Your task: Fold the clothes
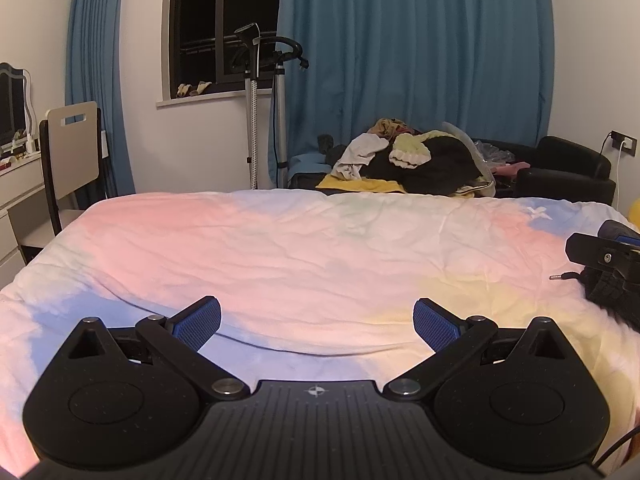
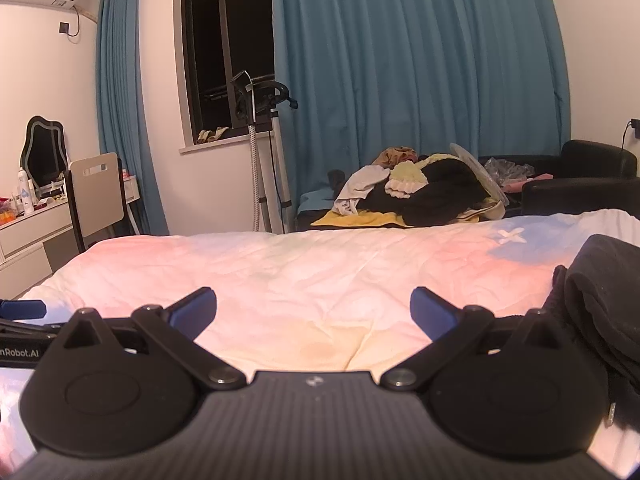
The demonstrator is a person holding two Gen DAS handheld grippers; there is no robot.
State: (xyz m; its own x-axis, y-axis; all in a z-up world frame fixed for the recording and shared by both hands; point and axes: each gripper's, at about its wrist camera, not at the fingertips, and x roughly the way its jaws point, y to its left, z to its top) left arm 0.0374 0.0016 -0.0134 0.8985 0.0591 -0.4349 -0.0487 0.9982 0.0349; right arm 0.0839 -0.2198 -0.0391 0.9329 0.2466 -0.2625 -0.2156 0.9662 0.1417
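A black garment (image 2: 600, 304) lies on the bed at the right, just right of my right gripper (image 2: 314, 310); its edge also shows in the left wrist view (image 1: 612, 300). My right gripper is open and empty, low over the pastel bedspread (image 2: 300, 272). My left gripper (image 1: 318, 324) is open and empty over the same bedspread (image 1: 280, 256). The right gripper's body (image 1: 604, 254) shows at the right edge of the left wrist view. The left gripper's fingertip (image 2: 24, 309) shows at the left edge of the right wrist view.
A pile of mixed clothes (image 1: 412, 160) lies beyond the bed's far edge, next to a black armchair (image 1: 568, 168). A garment steamer stand (image 1: 260, 104) is by the window. A chair (image 1: 72, 152) and a white dresser (image 1: 16, 196) stand at the left.
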